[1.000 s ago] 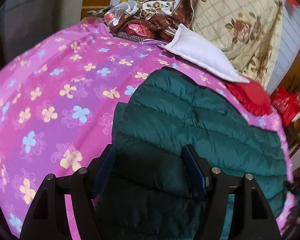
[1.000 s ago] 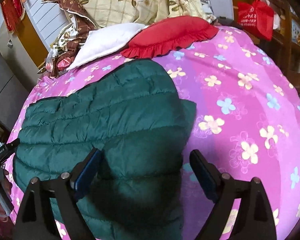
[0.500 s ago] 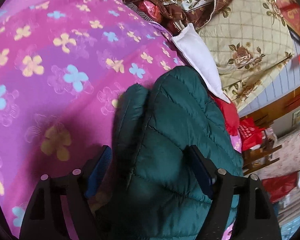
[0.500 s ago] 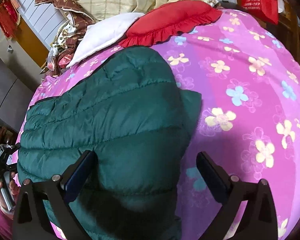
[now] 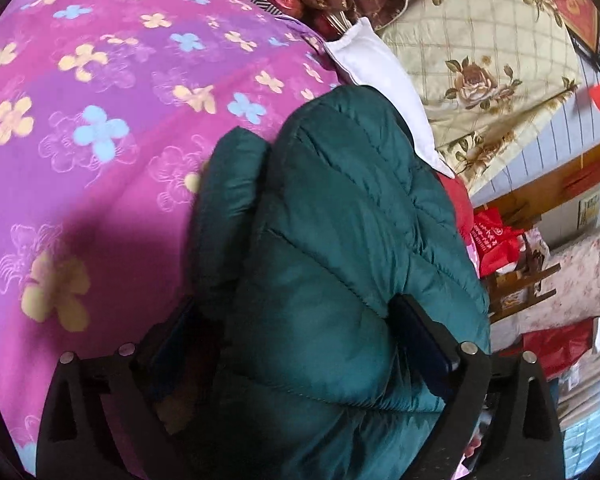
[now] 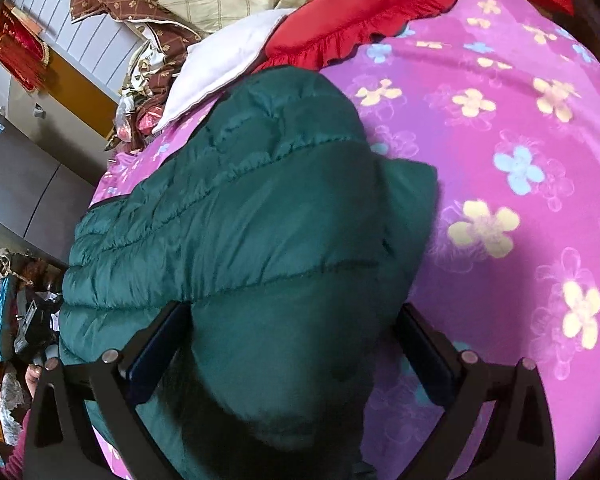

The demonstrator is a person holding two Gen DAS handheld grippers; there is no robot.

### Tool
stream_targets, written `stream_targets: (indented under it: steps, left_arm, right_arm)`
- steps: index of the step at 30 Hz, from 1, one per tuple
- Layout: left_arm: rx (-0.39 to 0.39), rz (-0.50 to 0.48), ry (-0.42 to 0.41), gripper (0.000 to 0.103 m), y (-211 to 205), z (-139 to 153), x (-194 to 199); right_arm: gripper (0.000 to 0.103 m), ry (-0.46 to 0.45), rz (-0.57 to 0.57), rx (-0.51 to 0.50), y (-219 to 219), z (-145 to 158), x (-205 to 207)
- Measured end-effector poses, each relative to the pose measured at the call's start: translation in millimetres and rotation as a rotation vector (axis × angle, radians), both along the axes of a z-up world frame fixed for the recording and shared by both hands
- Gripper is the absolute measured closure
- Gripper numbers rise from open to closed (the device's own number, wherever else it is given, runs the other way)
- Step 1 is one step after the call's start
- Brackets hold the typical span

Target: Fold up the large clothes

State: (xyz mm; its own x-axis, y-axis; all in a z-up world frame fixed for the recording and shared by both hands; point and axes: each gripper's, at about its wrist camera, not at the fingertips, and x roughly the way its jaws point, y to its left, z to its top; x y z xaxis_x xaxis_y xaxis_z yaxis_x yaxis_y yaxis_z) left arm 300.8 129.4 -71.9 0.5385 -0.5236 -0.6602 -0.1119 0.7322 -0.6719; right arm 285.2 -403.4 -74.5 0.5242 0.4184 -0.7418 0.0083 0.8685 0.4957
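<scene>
A dark green quilted puffer jacket (image 5: 340, 248) lies spread on the bed, on a pink-purple sheet (image 5: 100, 128) printed with yellow and blue flowers; its padded panels are stitched into puffy bands with a slight sheen. At the far end of the bed a flat white pillow (image 6: 224, 64) lies just beyond the jacket, and a red frilled cushion (image 6: 356, 20) overlaps the pillow's right side. Behind them lies a cream checked quilt with brown roses (image 5: 480, 60), and to the left a heap of brown patterned cloth (image 6: 148, 92) with something in shiny red foil among it. A red carrier bag (image 5: 494, 244) sits off the right side of the bed; what is in it cannot be made out. The left claw (image 5: 300, 344) stands wide apart, having just finished opening, with a bulge of the jacket rising between its fingers and nothing clamped. The right claw (image 6: 292, 344) is likewise spread wide after opening, straddling the jacket's near edge without pinching it. The jacket itself blocks most of the near view from both sides.
</scene>
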Motion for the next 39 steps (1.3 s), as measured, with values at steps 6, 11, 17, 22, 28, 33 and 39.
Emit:
stream_targets:
  steps: [6,11,17,22,28,33,39]
  left_arm:
    - [-0.025,-0.026,-0.008,0.033,0.4,0.3,-0.2]
    - [0.039,-0.043,-0.060,0.059,-8.3,12.6,-6.9]
    - [0.095,-0.053,-0.116,0.082,-15.1,36.1,-19.1]
    - [0.125,-0.084,-0.174,0.087,-17.8,65.9,-36.3]
    - [0.116,-0.105,-0.198,0.087,-17.2,95.9,-68.1]
    - [0.099,-0.129,-0.191,0.087,-14.9,108.7,-109.0]
    - [0.121,-0.168,-0.173,0.087,-14.9,105.8,-158.9]
  right_arm:
    - [0.000,-0.013,0.028,-0.015,7.2,0.3,2.2]
    - [0.020,-0.043,0.049,-0.011,16.2,7.3,-4.0]
    - [0.053,-0.088,0.036,-0.037,26.3,30.8,-19.8]
    - [0.065,-0.137,0.038,-0.044,31.4,53.2,-37.8]
    - [0.067,-0.184,0.057,-0.022,37.0,82.9,-69.9]
    - [0.067,-0.194,0.076,0.009,38.0,103.1,-111.9]
    - [0.067,-0.161,0.107,0.014,36.5,103.4,-170.8]
